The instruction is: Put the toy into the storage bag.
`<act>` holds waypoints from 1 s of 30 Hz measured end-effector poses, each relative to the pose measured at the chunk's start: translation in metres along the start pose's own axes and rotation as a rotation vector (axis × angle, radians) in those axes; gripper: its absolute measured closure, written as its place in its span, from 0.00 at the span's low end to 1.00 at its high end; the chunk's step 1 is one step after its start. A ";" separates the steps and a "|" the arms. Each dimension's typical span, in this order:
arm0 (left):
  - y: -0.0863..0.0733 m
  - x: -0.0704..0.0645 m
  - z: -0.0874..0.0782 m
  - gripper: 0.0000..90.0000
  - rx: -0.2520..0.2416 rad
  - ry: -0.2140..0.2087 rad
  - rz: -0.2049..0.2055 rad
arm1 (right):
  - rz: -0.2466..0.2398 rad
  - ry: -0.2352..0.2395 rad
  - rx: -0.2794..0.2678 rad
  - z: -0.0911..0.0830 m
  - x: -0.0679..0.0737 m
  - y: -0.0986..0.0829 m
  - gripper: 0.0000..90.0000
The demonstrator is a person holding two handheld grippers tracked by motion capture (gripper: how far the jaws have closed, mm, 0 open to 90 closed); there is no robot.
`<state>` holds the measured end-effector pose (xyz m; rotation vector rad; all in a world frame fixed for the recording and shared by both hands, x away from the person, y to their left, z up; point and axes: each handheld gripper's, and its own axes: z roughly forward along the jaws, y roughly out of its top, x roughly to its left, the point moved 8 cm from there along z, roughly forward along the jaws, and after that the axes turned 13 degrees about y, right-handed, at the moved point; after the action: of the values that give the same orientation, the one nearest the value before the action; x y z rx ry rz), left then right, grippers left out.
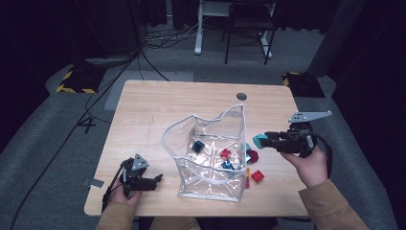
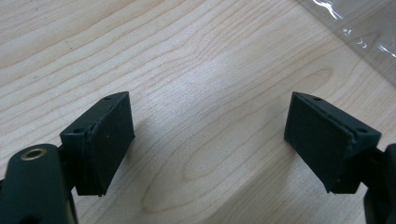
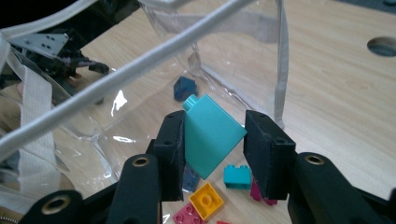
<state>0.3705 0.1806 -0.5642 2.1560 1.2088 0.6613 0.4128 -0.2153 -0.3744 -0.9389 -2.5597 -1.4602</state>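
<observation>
The counter (image 1: 158, 103) is light brown wood with wavy grain lines. The bag (image 1: 210, 158) is see-through with white edges. The right tongs (image 3: 212, 140) are black, and the block (image 3: 210, 135) between them is teal. The left tongs (image 2: 210, 140) are black too. On the counter lie a yellow brick (image 3: 208, 200), a small teal brick (image 3: 237, 176) and pink bricks (image 3: 189, 215). A dark blue block (image 3: 185, 87) shows inside the bag. A red brick (image 1: 257, 176) lies beside the bag.
</observation>
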 end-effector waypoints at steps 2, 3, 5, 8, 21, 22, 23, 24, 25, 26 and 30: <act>0.000 0.000 0.000 0.18 0.000 0.000 0.000 | -0.014 0.000 -0.015 -0.003 0.004 0.004 0.66; 0.000 0.000 0.000 0.18 0.000 0.000 0.000 | -0.023 0.000 -0.023 -0.004 0.006 0.007 0.66; 0.000 0.000 0.000 0.18 0.000 0.000 0.000 | -0.032 0.001 -0.034 -0.006 0.009 0.011 0.66; 0.000 0.000 0.000 0.18 0.000 0.000 0.000 | -0.043 0.004 -0.046 -0.010 0.012 0.017 0.66; 0.000 0.000 0.000 0.18 0.000 0.000 0.000 | -0.110 0.019 -0.085 -0.018 0.031 0.043 0.66; 0.000 0.000 0.000 0.18 0.000 0.000 0.000 | -0.113 0.021 -0.086 -0.017 0.032 0.045 0.66; 0.000 0.000 0.000 0.18 0.000 0.000 0.000 | -0.119 0.023 -0.087 -0.017 0.033 0.047 0.66; 0.000 0.000 0.000 0.18 0.000 0.000 0.000 | -0.124 0.024 -0.088 -0.017 0.035 0.050 0.66; 0.000 0.000 0.000 0.18 0.000 0.000 0.000 | -0.130 0.027 -0.088 -0.016 0.037 0.052 0.66; 0.000 0.000 0.000 0.18 0.000 0.000 0.000 | -0.132 0.029 -0.087 -0.015 0.038 0.054 0.66; 0.000 0.000 0.000 0.18 0.000 0.000 0.000 | -0.154 0.042 -0.079 -0.009 0.044 0.062 0.66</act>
<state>0.3706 0.1806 -0.5642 2.1559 1.2085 0.6611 0.4071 -0.1778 -0.3074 -0.7251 -2.6135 -1.6119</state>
